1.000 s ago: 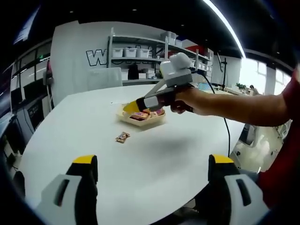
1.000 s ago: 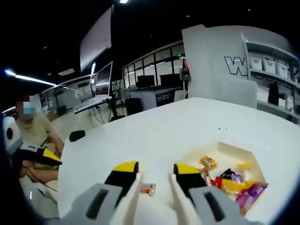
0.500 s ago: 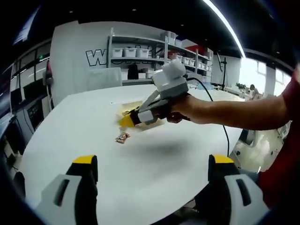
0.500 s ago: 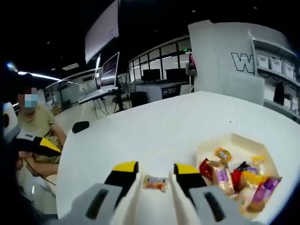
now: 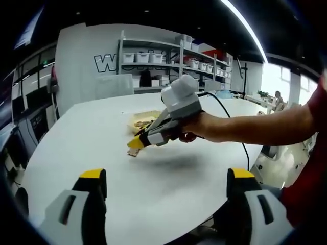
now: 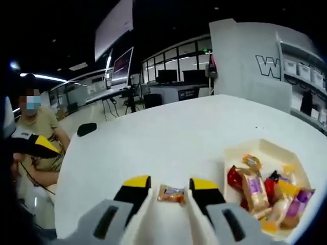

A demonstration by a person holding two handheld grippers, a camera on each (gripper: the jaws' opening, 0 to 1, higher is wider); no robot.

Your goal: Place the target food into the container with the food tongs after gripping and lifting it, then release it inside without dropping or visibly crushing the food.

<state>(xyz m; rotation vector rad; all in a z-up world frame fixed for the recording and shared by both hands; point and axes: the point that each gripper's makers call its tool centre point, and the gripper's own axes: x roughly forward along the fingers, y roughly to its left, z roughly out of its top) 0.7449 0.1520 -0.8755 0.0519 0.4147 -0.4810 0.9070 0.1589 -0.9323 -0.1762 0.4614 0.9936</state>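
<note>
My right gripper (image 6: 163,193) has its yellow-tipped fingers (image 6: 134,185) apart, one on each side of the wrapped snack (image 6: 171,194) that lies flat on the white bench (image 6: 168,138); the fingers bracket it but I judge they are not yet closed on it, so the grip, the lift, the carry and the release inside are all left to do. In the left gripper view the same gripper (image 5: 136,142) points down at the snack (image 5: 133,152), with the tray (image 5: 148,118) just beyond it. The shallow cream tray (image 6: 265,151) sits near the snack and already holds several bright wrapped sweets (image 6: 254,190), so I must set the snack in among them without pressing down. My left gripper (image 5: 166,186) hangs well back over the near edge of the bench, its fingers (image 5: 93,182) wide apart and holding nothing. A seated person (image 6: 38,127) and a dark mouse-like object (image 6: 87,128) are off at the far edge, clear of my path.
</note>
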